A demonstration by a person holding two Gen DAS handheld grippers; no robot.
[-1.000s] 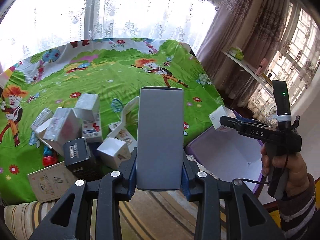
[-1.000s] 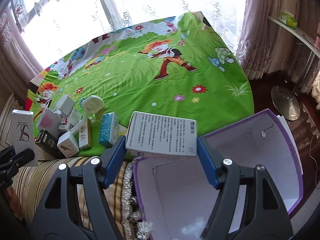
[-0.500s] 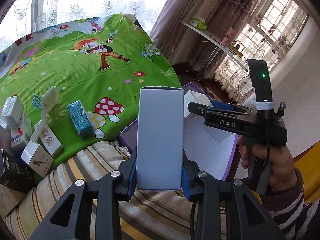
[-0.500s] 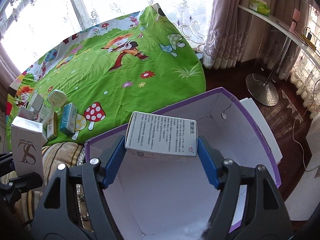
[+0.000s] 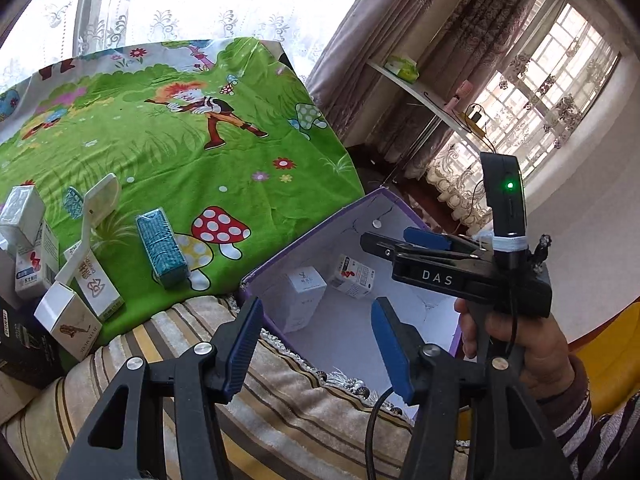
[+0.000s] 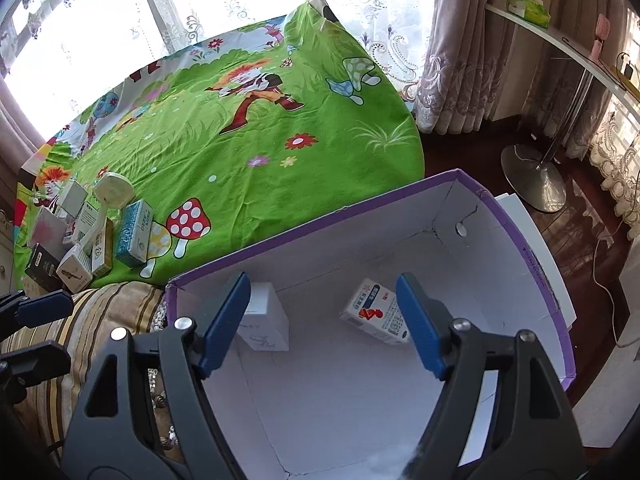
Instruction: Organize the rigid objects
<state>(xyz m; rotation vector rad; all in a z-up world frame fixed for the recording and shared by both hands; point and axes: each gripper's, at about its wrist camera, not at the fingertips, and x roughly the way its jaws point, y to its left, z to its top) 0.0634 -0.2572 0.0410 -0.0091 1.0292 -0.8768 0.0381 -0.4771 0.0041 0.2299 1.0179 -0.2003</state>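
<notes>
Our left gripper [image 5: 316, 344] and right gripper [image 6: 320, 320] are both opening, nothing between the jaws, over the purple bin [image 6: 516, 232] holding two cartons. The remaining boxes [image 5: 72, 276] lie far left on the green cloth [image 5: 180, 152], nearer our left hand, the teal box [image 5: 162, 246] lengthwise away.

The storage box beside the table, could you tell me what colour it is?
The storage box is purple outside and white inside, clearest in the right wrist view.

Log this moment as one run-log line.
left gripper: opening, empty | right gripper: opening, empty | purple box: holds two cartons, plain white carton, red-figure carton | table: cartons remain
</notes>
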